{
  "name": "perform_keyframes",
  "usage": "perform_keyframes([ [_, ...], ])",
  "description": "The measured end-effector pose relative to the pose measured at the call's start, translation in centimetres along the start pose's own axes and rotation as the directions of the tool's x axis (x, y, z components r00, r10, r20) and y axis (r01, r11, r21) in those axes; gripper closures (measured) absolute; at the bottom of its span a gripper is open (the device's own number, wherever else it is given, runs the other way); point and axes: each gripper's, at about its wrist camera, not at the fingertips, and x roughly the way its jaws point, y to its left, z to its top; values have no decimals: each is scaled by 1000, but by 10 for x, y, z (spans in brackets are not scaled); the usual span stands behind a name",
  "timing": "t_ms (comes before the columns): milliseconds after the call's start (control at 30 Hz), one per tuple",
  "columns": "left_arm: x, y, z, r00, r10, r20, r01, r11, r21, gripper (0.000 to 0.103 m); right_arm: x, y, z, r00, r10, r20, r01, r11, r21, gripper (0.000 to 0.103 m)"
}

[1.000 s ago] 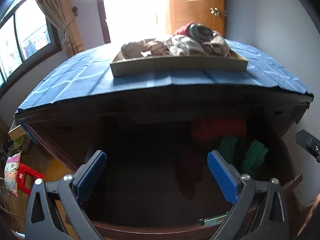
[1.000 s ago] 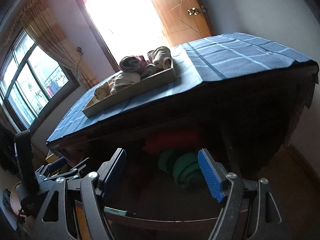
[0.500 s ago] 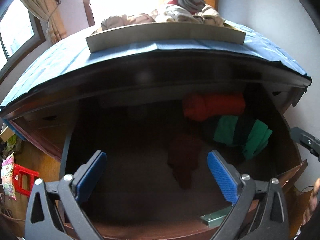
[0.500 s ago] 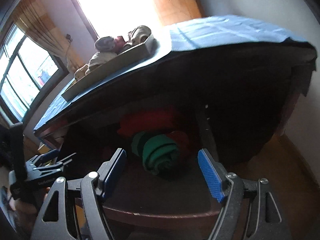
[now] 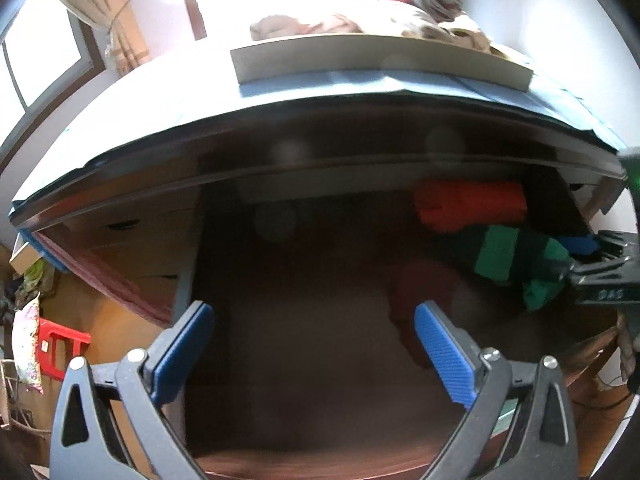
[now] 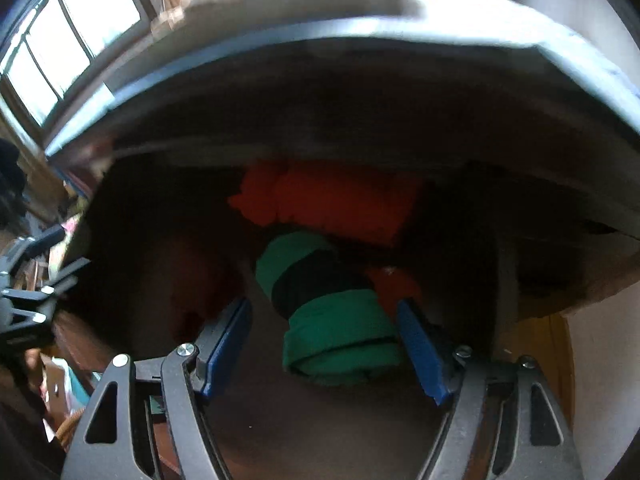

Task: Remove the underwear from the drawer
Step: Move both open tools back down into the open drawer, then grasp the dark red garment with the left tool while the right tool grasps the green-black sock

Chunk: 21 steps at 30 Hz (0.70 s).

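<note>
Right tool [image 6: 324,344] pitched steeply down into the open drawer [image 6: 320,432], jaws spread wide, straddling the green-and-black rolled underwear [image 6: 332,320]. Right pad [image 6: 420,354] sits just beside or grazing the roll's right edge; left pad clear of it. Not clamped, so released. Seen from the left wrist, right tool [image 5: 580,254] enters from the right edge, fingertips at the same green roll [image 5: 516,260].

Left tool [image 5: 314,354] also angled down, hovering over the drawer's bare left-middle floor, jaws wide, nothing between the pads: released. Dark maroon bundle [image 5: 424,300] lies just behind its right pad [image 5: 444,360], apart from it.

Underwear location: back-right of drawer. Red bundle [image 6: 332,200] at the rear under the desk [image 5: 160,120] edge, green roll in front of it and touching, a small red piece [image 6: 394,284] tucked by the roll's right side.

On the desk, over a blue cloth: tray [image 5: 380,60] piled with folded clothes.

Writing: short white lettering on the right tool's body, left-wrist view, too blurred to read. Right-wrist view motion-blurred overall.
</note>
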Motion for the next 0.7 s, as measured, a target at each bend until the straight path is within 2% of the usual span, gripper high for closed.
perform_keyframes([
  [100, -2, 10, 1, 1000, 13, 8, -13, 1000, -18, 1, 18, 12, 3, 992, -106, -75, 98, 990, -100, 31],
  [133, -3, 15, 2, 1000, 16, 10, -16, 999, -29, 1, 20, 16, 4, 989, -114, -89, 103, 987, -121, 35],
  [167, -4, 19, 2, 1000, 15, 9, -15, 999, -39, 1, 23, 18, 4, 988, -110, -108, 95, 987, -132, 45],
  [200, -5, 23, 2, 1000, 12, 8, -11, 999, -48, 1, 24, 20, 3, 986, -107, -124, 90, 986, -141, 49],
  [367, -2, 38, 1, 1000, 17, 0, -17, 998, -55, 1, 27, 37, -5, 974, -168, -155, 123, 957, -262, 51],
  [567, 6, 27, 1, 1000, 3, -27, -3, 1000, -3, 1, 35, 36, 0, 964, -169, -205, 115, 961, -251, 49],
  [633, 7, 19, 2, 1000, 3, -31, -2, 999, 34, 1, 33, 42, -5, 960, -196, -200, 125, 940, -318, 52],
  [700, 8, 13, 5, 999, -10, -36, 12, 998, 66, 1, 27, 44, -11, 963, -195, -185, 124, 933, -336, 65],
])
